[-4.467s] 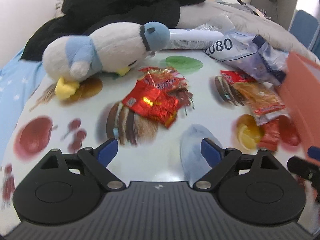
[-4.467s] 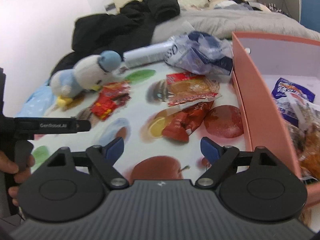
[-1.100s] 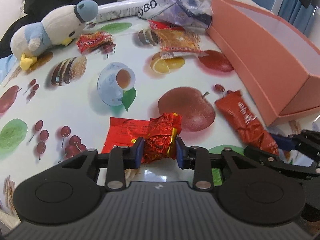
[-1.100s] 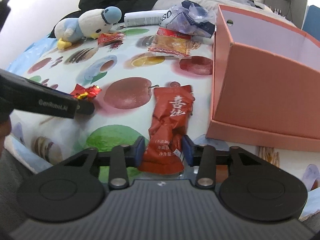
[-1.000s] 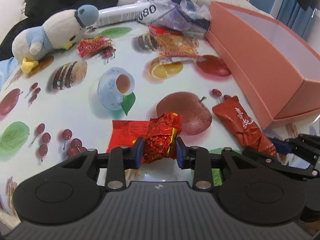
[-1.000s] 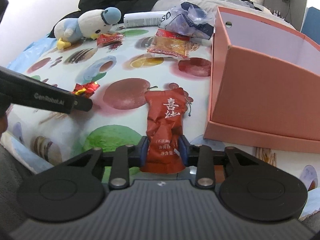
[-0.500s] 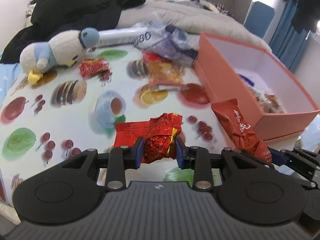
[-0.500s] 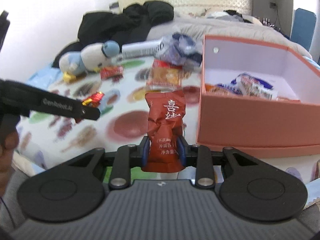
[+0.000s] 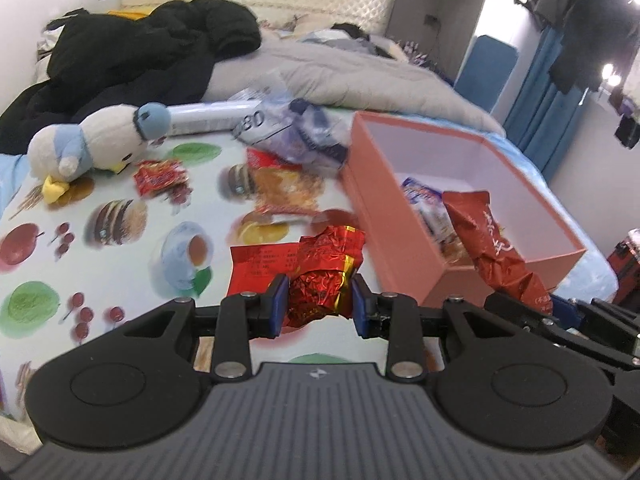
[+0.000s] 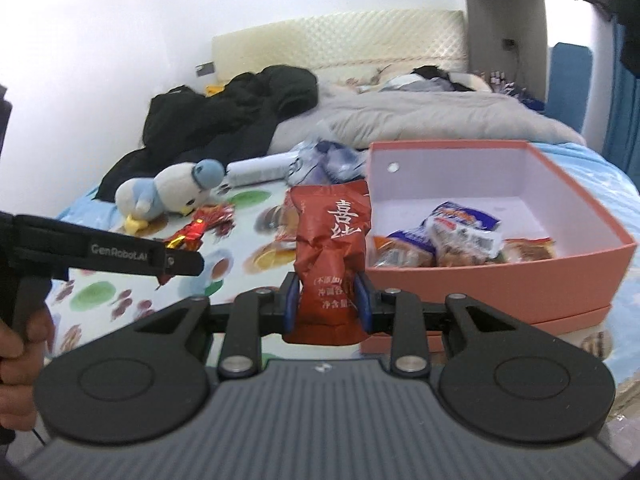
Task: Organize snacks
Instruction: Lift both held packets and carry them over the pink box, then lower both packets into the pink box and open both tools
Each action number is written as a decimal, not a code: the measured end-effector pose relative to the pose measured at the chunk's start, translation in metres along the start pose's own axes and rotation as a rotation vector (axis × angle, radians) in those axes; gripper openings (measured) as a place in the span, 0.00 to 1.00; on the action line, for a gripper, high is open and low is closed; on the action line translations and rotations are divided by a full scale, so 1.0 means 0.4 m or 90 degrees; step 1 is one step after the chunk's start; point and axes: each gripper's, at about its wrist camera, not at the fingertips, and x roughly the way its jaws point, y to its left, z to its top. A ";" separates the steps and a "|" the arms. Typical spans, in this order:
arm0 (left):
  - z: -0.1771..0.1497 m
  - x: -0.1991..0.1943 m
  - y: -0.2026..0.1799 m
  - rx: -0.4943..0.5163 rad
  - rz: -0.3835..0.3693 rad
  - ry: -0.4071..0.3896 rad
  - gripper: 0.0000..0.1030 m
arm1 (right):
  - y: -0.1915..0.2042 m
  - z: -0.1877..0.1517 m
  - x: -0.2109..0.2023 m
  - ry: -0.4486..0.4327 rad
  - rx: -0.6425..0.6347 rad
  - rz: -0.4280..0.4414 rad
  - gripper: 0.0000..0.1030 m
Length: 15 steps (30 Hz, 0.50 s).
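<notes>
Two snacks aloft: foil pack (image 9: pixel 320 280) pinched in left gripper (image 9: pixel 318 306); pouch (image 10: pixel 330 252) clamped upright in right gripper (image 10: pixel 328 304), long axis vertical. Box (image 10: pixel 560 256) just right of pouch, farther right of foil pack; right gripper nearer, likely first to drop.

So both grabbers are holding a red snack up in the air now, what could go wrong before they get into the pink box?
The left gripper pinches only the crinkled end of the shiny red wrapper; the flat part hangs free, so it might slip out. The right gripper holds the tall red pouch by its bottom, so it may flop over. The pink box already has snacks inside, and both grippers heading there together could bump each other.
</notes>
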 end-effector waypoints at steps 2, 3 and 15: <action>0.005 -0.009 -0.021 0.001 -0.016 -0.007 0.36 | -0.015 0.006 -0.016 -0.006 0.008 -0.010 0.32; 0.007 -0.014 -0.032 0.002 -0.023 -0.011 0.36 | -0.022 0.008 -0.025 -0.009 0.012 -0.016 0.32; 0.013 -0.011 -0.179 0.034 -0.107 -0.024 0.36 | -0.099 0.014 -0.105 -0.033 0.032 -0.066 0.32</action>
